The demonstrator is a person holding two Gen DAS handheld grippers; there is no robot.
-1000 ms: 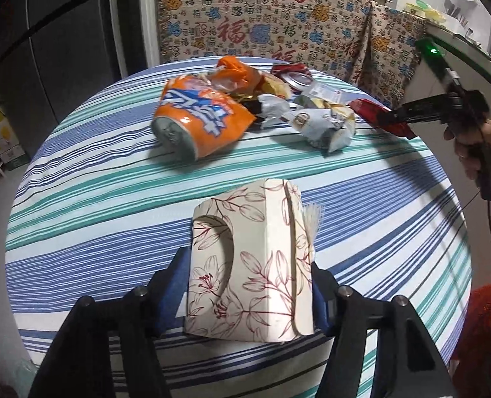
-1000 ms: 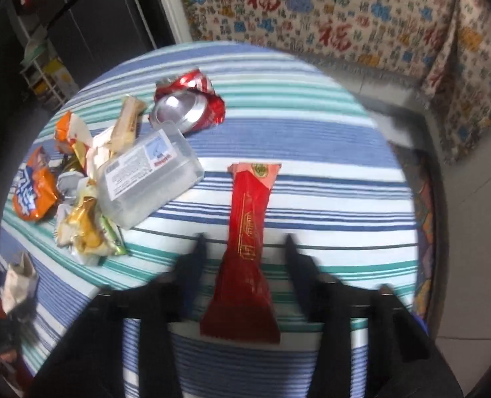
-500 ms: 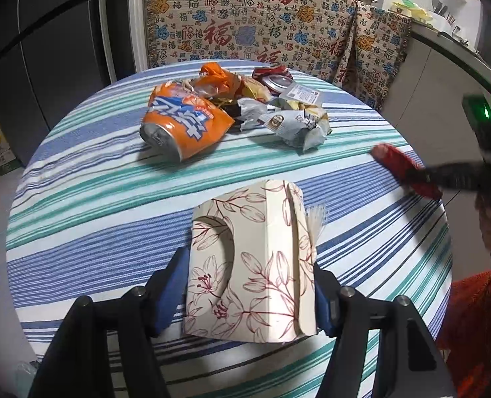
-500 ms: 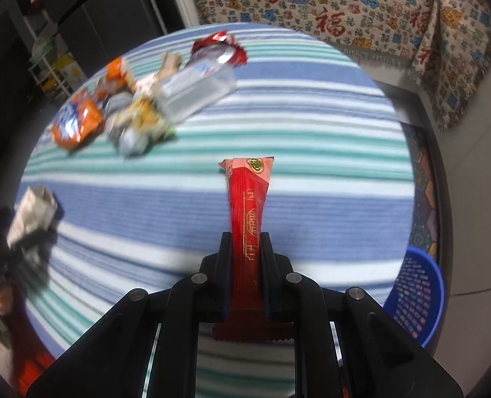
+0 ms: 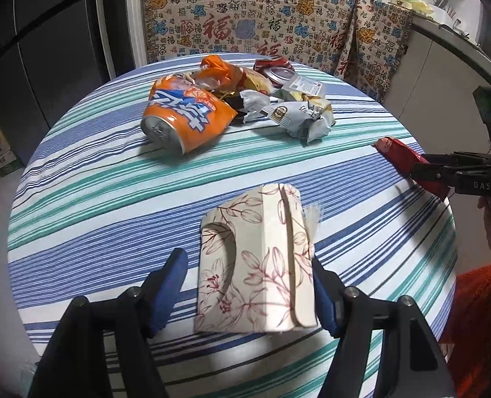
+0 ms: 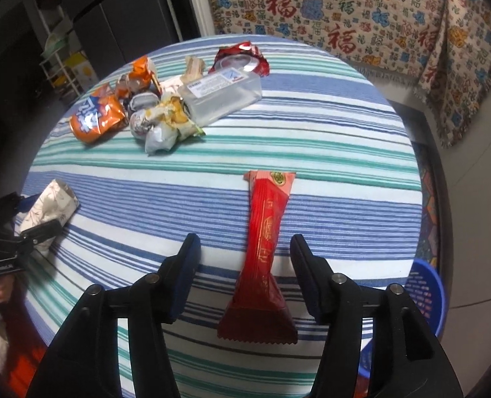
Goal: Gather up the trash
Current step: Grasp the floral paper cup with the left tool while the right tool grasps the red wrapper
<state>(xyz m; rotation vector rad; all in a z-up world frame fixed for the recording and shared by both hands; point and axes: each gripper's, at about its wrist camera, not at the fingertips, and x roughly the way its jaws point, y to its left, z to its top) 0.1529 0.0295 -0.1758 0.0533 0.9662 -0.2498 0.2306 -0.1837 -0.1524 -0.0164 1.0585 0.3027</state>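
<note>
Jaws on the left gripper are opening, with the flattened floral paper carton between them; there's a clear gap on its left side, while the right pad sits right against its edge, so nothing's clamped. Further along the striped tabletop sits the trash pile: crushed orange can, crumpled wrappers, a red can at the back. Over on the right, the right gripper has its jaws opening too, and the red wrapper lies loose between them, touching neither pad. A blue basket sits on the floor past the tabletop's right edge.
</note>
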